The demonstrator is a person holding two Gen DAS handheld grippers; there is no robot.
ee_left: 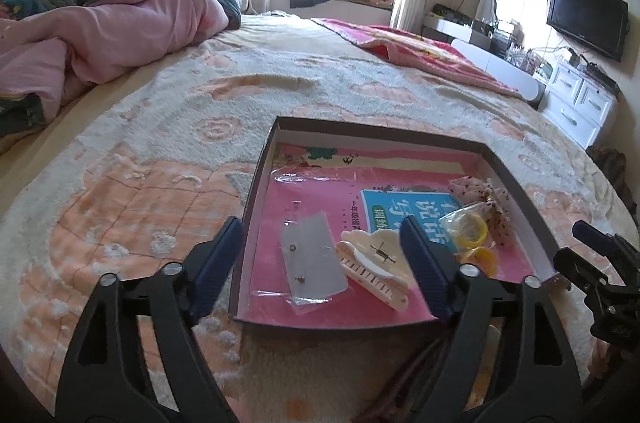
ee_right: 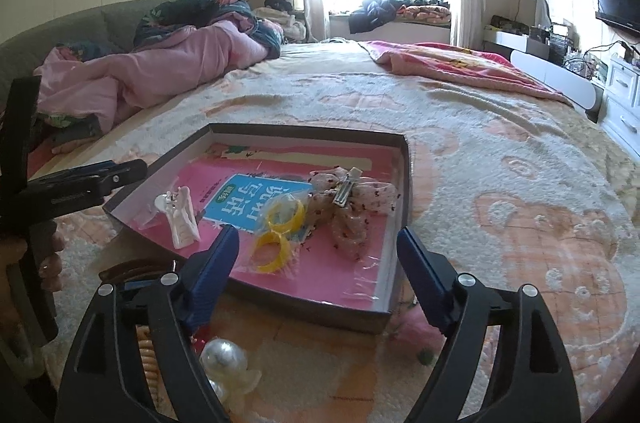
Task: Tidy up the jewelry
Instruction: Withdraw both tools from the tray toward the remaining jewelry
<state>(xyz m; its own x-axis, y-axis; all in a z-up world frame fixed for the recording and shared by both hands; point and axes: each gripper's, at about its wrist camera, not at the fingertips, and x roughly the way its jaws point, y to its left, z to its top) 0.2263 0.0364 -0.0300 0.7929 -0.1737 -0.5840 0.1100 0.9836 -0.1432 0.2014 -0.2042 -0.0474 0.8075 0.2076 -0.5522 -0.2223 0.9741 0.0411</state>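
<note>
A shallow dark box (ee_left: 380, 128) lies on the bed with a pink book as its floor. In it are a cream hair claw (ee_left: 374, 265), an earring card in a clear sleeve (ee_left: 310, 255), yellow rings in a bag (ee_left: 474, 227) and a speckled bow clip (ee_left: 490, 205). My left gripper (ee_left: 320, 235) hangs open over the box's near left part, nothing between its fingers. My right gripper (ee_right: 318, 243) stands open above the box's (ee_right: 404, 183) near edge, close to the yellow rings (ee_right: 276, 235) and the bow clip (ee_right: 352, 199). A pearl ornament (ee_right: 224, 357) lies on the bed below it.
The bedspread (ee_left: 160, 151) spreads wide around the box. A pink quilt (ee_left: 120, 35) is heaped far left and a red blanket (ee_left: 420, 51) lies far right. A TV (ee_left: 586, 15) and white drawers (ee_left: 576, 99) stand beyond the bed's right edge.
</note>
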